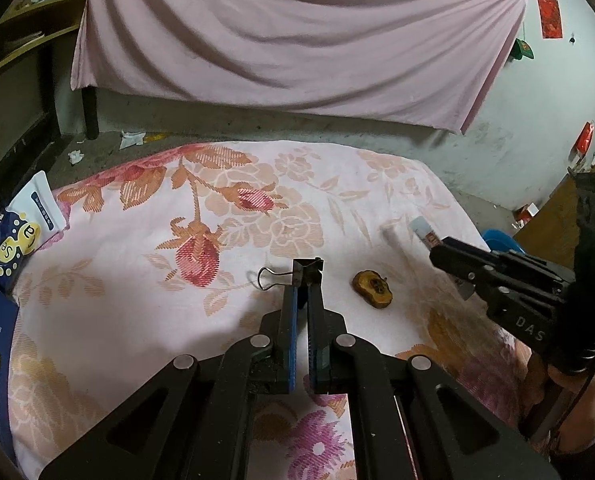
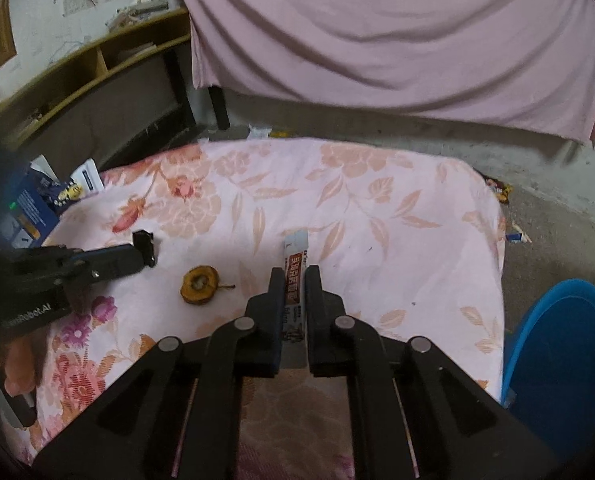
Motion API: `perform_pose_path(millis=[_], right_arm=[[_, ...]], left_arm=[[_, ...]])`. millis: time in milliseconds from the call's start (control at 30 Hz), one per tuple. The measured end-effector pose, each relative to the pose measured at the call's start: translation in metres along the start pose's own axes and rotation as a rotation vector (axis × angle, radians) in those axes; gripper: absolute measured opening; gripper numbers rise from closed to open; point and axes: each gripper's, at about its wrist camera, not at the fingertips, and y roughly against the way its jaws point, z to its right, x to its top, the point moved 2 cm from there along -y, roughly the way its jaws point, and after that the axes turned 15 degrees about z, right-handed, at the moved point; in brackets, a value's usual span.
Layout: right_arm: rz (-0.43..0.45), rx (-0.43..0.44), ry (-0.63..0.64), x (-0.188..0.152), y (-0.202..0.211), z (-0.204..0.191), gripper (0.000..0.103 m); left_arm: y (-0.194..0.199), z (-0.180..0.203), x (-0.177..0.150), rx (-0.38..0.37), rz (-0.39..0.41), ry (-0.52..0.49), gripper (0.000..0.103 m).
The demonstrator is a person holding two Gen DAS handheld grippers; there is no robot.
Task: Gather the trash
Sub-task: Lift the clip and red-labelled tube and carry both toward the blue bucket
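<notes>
While both grippers grip, fruit slice (image 2: 199, 284) between, blue bin (image 2: 561, 360) right.

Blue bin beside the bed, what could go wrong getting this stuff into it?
The right claw grips the thin sachet near one end, so it could slip out on the way to the blue bin. The left claw pinches only the binder clip edge; it may twist free. The fruit slice is easily forgotten.

black tongs (image 1: 302, 276), blue pads (image 1: 293, 320), round silver rivets, possibly "das" lettering.
</notes>
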Motion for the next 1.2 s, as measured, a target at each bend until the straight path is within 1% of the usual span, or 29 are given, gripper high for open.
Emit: perform_pose_path(millis=[67,267,433,500,567,800,1033,1100,1133,1200], right_arm=[[0.033,-0.005,0.017,0.002,0.007,-0.001,0.037],[0.086,-0.002,0.014,0.006,0.014,-0.004,0.037],[0.144,-0.011,0.025,0.008,0.024,-0.007,0.037],[0.175,-0.018,0.038,0.009,0.029,-0.01,0.037],[0.225,-0.032,0.059,0.011,0.039,-0.014,0.037],[0.408,-0.086,0.122,0.014,0.076,-0.023,0.037],[0.606,-0.133,0.048,0.02,0.123,-0.012,0.038],[0.652,-0.149,0.03,0.02,0.136,-0.007,0.038],[0.684,-0.165,0.016,0.021,0.146,-0.001,0.038],[0.72,-0.183,-0.001,0.021,0.16,0.006,0.038]], left_arm=[[0.001,0.0,0.0,-0.001,0.008,-0.004,0.002],[0.006,0.002,0.002,0.0,0.035,-0.009,0.002],[0.017,0.005,0.005,-0.002,0.089,-0.02,0.002],[0.025,0.007,0.007,-0.001,0.132,-0.035,0.002],[0.033,0.01,0.008,0.0,0.179,-0.05,0.002],[0.075,0.032,0.007,0.001,0.388,-0.125,0.002],[0.104,0.065,0.006,-0.025,0.529,-0.165,0.002],[0.111,0.08,0.008,-0.036,0.568,-0.186,0.002],[0.113,0.086,0.01,-0.044,0.58,-0.19,0.002],[0.118,0.105,0.015,-0.073,0.597,-0.212,0.002]])
